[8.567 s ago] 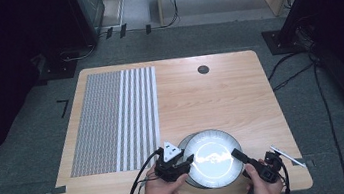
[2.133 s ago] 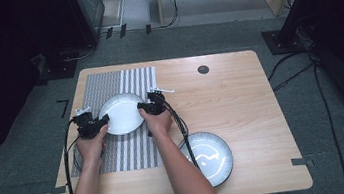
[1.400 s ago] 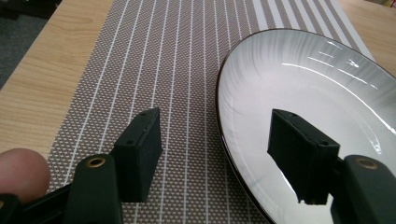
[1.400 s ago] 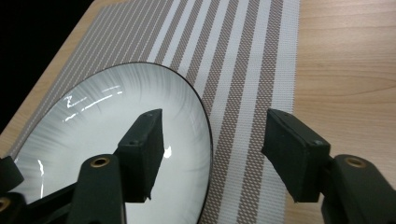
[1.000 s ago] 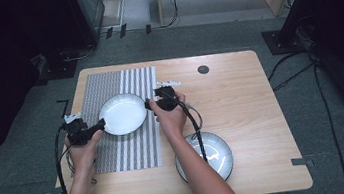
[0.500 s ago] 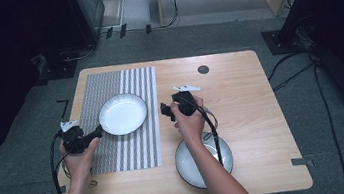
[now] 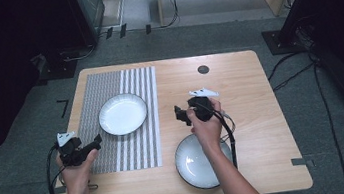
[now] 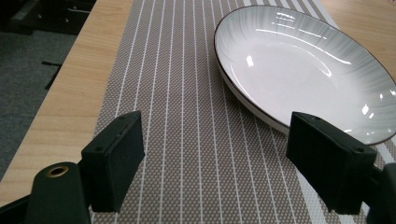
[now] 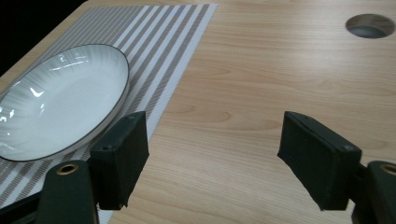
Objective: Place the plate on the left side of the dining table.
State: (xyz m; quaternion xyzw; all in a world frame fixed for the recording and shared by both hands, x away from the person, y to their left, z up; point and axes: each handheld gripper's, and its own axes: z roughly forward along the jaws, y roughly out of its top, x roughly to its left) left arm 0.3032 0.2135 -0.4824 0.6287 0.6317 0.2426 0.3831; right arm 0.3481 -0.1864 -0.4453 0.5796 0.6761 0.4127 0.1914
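Note:
A white plate (image 7: 123, 114) with a dark rim rests on the striped placemat (image 7: 116, 149); it appears in the left gripper view (image 8: 303, 70) and the right gripper view (image 9: 56, 100). My left gripper (image 7: 96, 141) is open over the mat's near left part, apart from the plate, nothing between its jaws (image 8: 224, 168). My right gripper (image 7: 179, 114) is open above bare wood to the right of the mat, holding nothing (image 9: 215, 158). A second white plate (image 7: 197, 167) lies near the front edge, partly under the right forearm.
The wooden table (image 7: 255, 96) has a round cable hole (image 7: 203, 69) near its far edge. Cables trail from both grippers. Grey carpet, cables and dark furniture surround the table.
Both grippers let go of the white plate on the mat and drew back. The left one moved toward the near left, the right one to the right over bare wood.

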